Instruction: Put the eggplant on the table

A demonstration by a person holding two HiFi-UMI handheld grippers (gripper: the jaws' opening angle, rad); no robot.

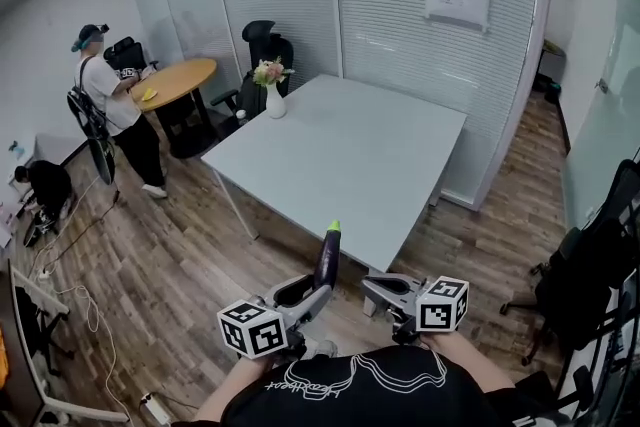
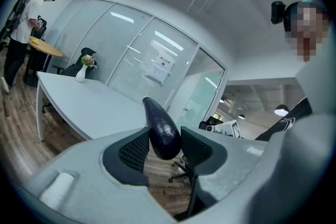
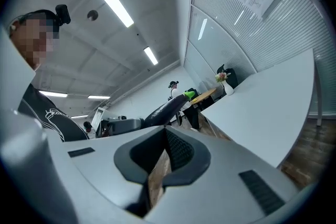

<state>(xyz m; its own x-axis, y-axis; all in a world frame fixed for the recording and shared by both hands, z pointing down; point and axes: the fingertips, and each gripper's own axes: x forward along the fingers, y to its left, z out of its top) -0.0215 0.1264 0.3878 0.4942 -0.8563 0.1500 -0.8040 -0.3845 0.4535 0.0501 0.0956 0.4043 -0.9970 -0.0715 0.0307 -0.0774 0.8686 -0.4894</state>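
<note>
Head view: my left gripper (image 1: 318,297) and right gripper (image 1: 376,287) reach out level, side by side, just short of the table (image 1: 350,155) | Left gripper view: my jaws clamp the eggplant (image 2: 161,128), which sticks up past their tips | Right gripper view: my jaws are closed to a slit with nothing between them; the eggplant is off to their left.

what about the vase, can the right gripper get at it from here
Probably not: the vase sits at the far corner of the table, the right gripper short of its near edge.

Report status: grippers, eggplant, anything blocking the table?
Left gripper shut on eggplant, green end up. Right gripper empty, jaws near together. Eggplant short of white table, not yet down. Near edge bare; flower vase at far corner only.
</note>
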